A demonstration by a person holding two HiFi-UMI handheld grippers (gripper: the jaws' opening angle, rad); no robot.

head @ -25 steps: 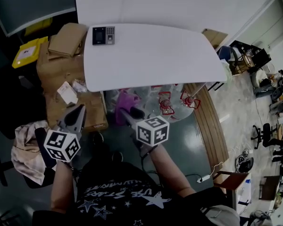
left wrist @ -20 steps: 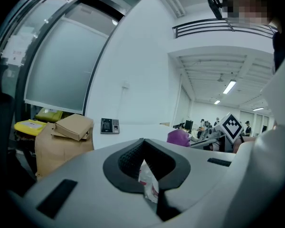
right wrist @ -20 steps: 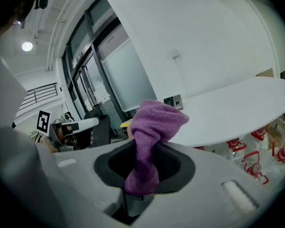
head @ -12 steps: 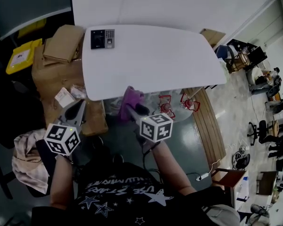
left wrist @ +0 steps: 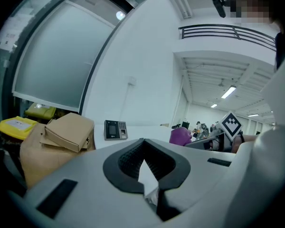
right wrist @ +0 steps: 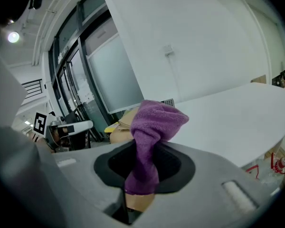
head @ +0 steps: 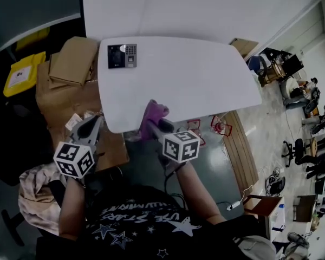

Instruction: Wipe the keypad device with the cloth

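Right gripper (head: 153,126) advanced to table (head: 200,75) edge, clamping purple cloth (head: 155,111); left gripper (head: 93,123) closed, empty.

Keypad device (head: 122,56): dark rectangular unit, screen on left half, grey keypad on right half as head view shows it. Lies face up at far-left corner of white table (head: 195,75), nothing touching it, well apart from cloth.

Cloth (head: 154,112): purple terry, bunched. Pinched between jaws of right gripper (right wrist: 143,167), bulk sticking out past jaw tips, short end behind pads. In head view sits over near table edge.
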